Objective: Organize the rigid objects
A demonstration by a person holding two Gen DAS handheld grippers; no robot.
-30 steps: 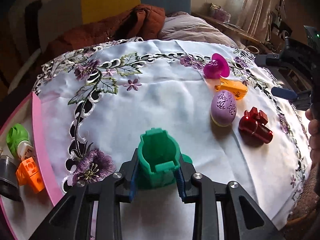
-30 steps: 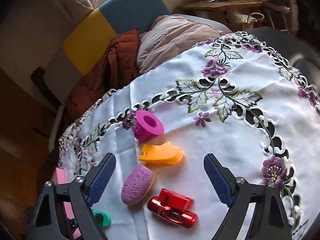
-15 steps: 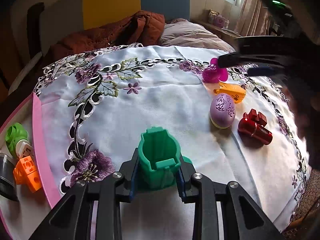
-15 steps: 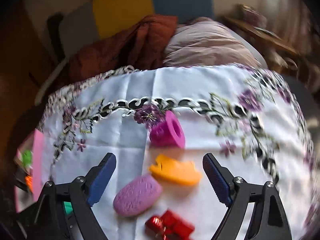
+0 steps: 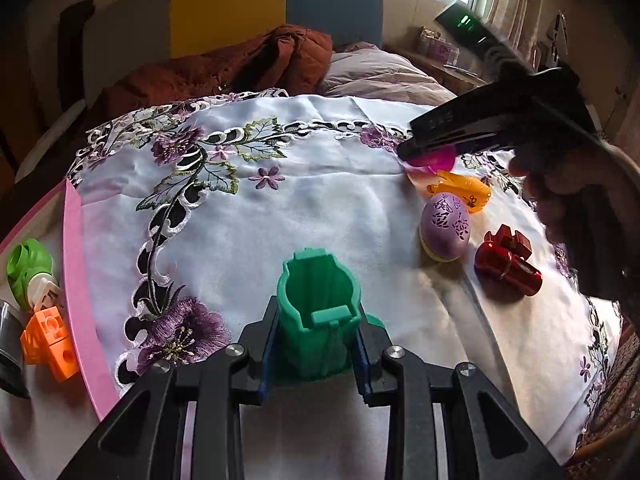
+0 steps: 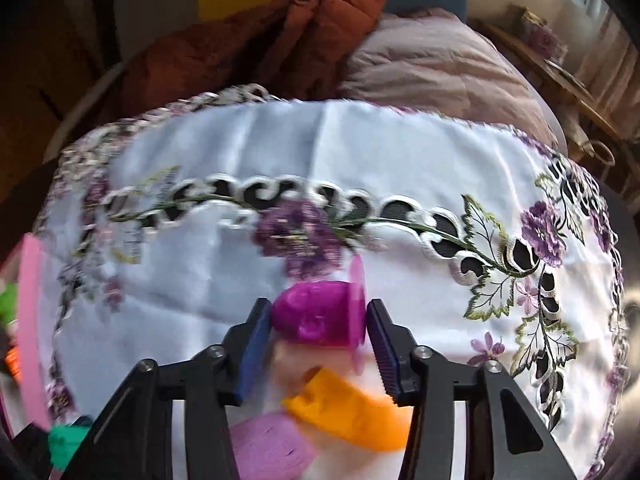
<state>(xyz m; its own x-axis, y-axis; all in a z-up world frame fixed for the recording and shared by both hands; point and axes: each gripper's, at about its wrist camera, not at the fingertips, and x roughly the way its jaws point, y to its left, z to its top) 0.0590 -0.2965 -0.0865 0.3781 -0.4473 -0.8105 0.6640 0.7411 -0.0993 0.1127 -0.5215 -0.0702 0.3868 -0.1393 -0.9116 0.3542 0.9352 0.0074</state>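
embroidered cloth tablecloth [image 5: 320, 208]; glossy red cylinder [image 5: 507, 266]

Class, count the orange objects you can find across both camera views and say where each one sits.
2. An orange block lies in the pink-edged tray at the left. An orange toy rests on the tablecloth beside the purple egg. The tray is partly cropped, so more may be hidden.

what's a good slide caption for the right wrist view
Right hand-held gripper closing on magenta spool above the embroidered tablecloth.

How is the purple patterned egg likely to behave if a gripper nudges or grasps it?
The purple egg lies on its side on the tablecloth; its rounded shell would probably roll or wobble when nudged. It looks rigid and smooth, so flat finger pads might slip off.
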